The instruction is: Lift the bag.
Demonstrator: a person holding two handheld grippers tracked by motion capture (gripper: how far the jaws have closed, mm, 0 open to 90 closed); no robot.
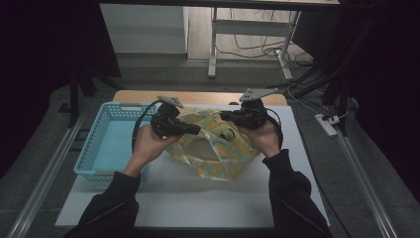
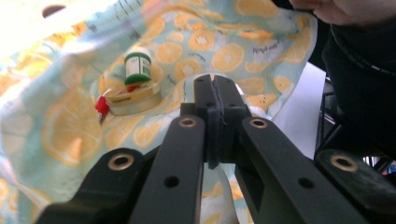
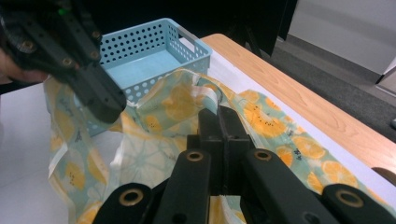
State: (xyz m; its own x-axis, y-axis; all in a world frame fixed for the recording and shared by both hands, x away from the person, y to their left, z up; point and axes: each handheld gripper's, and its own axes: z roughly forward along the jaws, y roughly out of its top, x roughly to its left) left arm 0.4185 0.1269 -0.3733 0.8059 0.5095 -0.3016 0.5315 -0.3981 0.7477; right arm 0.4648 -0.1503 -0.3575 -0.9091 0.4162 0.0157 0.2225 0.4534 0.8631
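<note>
We hold the bag open above the table, beside the basket. Our left gripper and right gripper each clamp its rim. Inside lie a green-capped bottle and tape.

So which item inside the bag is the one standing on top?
The small green-capped bottle. It stands upright on the flat round yellowish tin, which lies beneath it inside the orange-print bag.

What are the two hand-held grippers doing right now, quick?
Left hand-held gripper: shut on the bag, pinching its edge.
Right hand-held gripper: shut on the bag's other edge.
</note>
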